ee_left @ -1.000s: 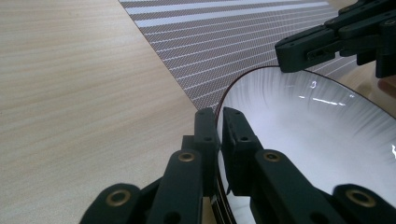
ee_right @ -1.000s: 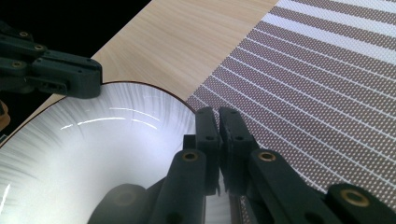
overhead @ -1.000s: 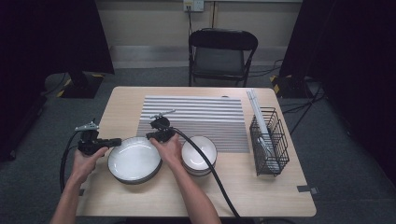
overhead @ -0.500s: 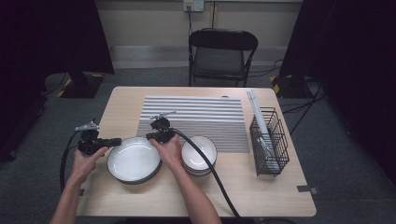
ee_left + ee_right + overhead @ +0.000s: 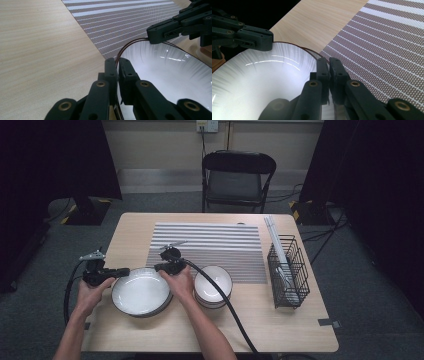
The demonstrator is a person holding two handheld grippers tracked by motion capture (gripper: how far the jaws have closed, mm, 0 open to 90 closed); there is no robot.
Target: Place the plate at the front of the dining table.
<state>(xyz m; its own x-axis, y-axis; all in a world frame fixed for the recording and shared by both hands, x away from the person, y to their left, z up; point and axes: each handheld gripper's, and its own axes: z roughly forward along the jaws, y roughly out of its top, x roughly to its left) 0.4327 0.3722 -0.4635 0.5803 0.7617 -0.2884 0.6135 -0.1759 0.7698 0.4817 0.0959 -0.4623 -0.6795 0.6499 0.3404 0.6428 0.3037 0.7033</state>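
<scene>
Nothing has shifted since the earlier frames: bowl and both hands sit where they were. Left gripper is clamped on the rim of the large white bowl at its left edge; its jaws pinch the rim in the left gripper view. Right gripper is clamped on the same rim at the far right edge, seen in the right gripper view. The bowl is on the table, just left of the stacked small bowls, touching the striped mat's near corner. Both forearms reach in from the table's near edge, hands flanking the bowl.
</scene>
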